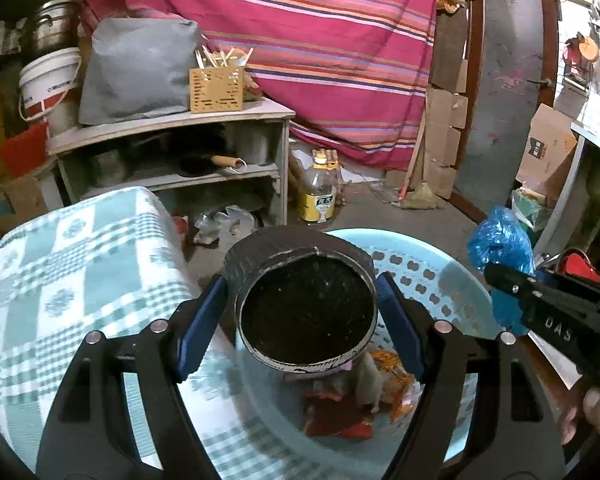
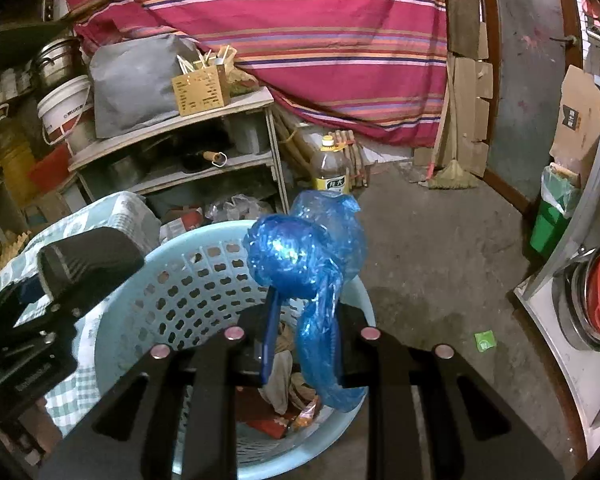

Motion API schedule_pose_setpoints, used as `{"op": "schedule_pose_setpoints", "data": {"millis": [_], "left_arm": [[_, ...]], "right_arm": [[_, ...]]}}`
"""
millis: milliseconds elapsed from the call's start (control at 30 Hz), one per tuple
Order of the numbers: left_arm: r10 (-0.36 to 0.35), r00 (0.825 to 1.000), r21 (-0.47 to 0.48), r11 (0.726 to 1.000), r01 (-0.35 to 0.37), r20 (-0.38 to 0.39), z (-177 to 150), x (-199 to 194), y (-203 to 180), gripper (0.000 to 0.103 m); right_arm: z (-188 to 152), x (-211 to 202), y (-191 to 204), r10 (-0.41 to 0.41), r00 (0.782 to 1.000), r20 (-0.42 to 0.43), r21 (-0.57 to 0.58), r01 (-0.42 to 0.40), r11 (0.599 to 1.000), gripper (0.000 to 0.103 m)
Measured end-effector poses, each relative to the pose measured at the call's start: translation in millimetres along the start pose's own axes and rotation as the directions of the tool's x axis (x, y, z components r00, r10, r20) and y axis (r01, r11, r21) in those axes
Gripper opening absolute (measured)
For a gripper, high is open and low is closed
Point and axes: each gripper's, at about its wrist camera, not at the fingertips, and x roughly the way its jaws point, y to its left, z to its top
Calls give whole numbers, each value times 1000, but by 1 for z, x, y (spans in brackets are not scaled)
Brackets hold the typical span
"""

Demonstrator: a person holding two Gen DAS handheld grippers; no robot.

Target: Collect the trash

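My left gripper [image 1: 302,286] is shut on a black round tub [image 1: 306,312], its blue pads pressing both sides, and holds it above a pale blue perforated basket [image 1: 432,276]. The tub's dark open mouth faces the camera. In the basket lie an orange wrapper [image 1: 394,376] and red wrappers. My right gripper [image 2: 305,300] is shut on a crumpled blue plastic bag [image 2: 300,260], which hangs over the basket [image 2: 160,292] near its right rim. In the left wrist view the right gripper [image 1: 500,280] and bag [image 1: 500,240] show at the right edge; the right wrist view shows the tub [image 2: 88,256] at left.
A table with a green checked cloth [image 1: 60,280] stands left of the basket. Behind are a wooden shelf [image 1: 172,120], an oil bottle [image 1: 320,192] and a striped red cloth. On the concrete floor lies a green scrap [image 2: 485,340]; a green bin [image 2: 552,220] stands right.
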Motion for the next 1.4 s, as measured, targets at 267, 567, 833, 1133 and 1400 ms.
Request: {"op": "schedule_pose_setpoints", "data": {"millis": [267,567,833,1133,1400], "left_arm": [[2,1000,-45,999,-2,2,4,-1,9,90],[100,994,-57,994,-97,39,2,-39,43,97],[189,981,-65,980,-186,43,-8,-79,86,97],[266,963,-128,957,-259,38,-27,-136,143,97],[358,932,-151,925,-347,50,-61,-196,182,98]], "right_arm": [[-2,5,0,-5,1000,-14,-22,5,1000,22],[-1,13,22,14,1000,-22,-47,-15,999,24],[0,15,47,4,1000,4,-63,-4,998,68],[-3,0,68,-14,999,29,-95,16,995,88],[-14,-66,111,59,991,120,-133,-43,990,98]]}}
